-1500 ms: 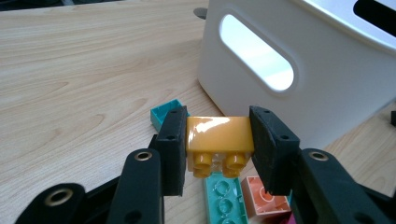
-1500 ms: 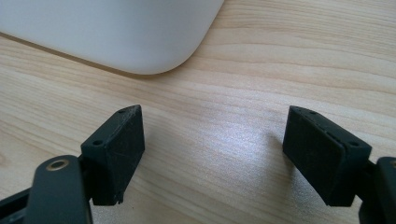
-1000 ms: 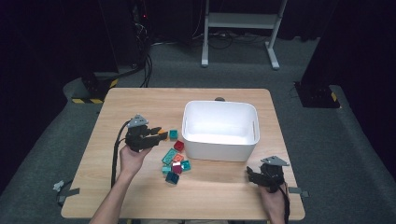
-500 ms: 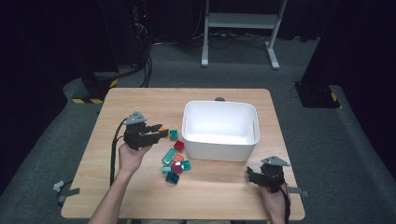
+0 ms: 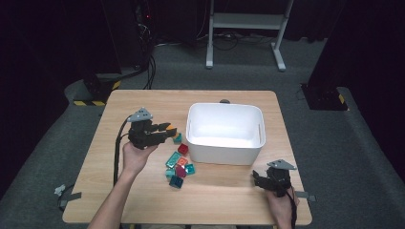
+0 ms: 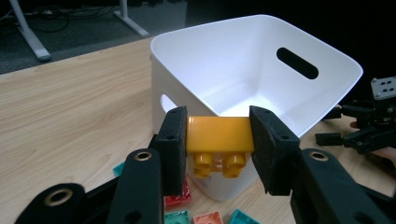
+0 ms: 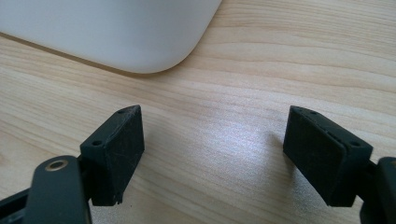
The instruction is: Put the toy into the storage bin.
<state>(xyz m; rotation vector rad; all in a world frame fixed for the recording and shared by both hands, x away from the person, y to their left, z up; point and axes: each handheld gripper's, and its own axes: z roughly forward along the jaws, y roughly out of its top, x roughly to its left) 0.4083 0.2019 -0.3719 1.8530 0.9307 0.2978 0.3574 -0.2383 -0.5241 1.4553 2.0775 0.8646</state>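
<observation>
My left gripper is shut on a yellow toy brick, studs facing down, held above the table just left of the white bin. The bin looks empty inside. Below the held brick lies a cluster of several small bricks, teal, red and orange. My right gripper rests low over the table's front right, open, with bare wood between its pads and the bin's corner just ahead.
The wooden table stands on grey carpet, with a white desk frame and cables behind it. The right gripper appears beyond the bin in the left gripper view. Bare wood lies left of the left hand.
The left gripper has risen with the yellow brick and drifted slightly toward the bin. The right gripper has stayed still.
</observation>
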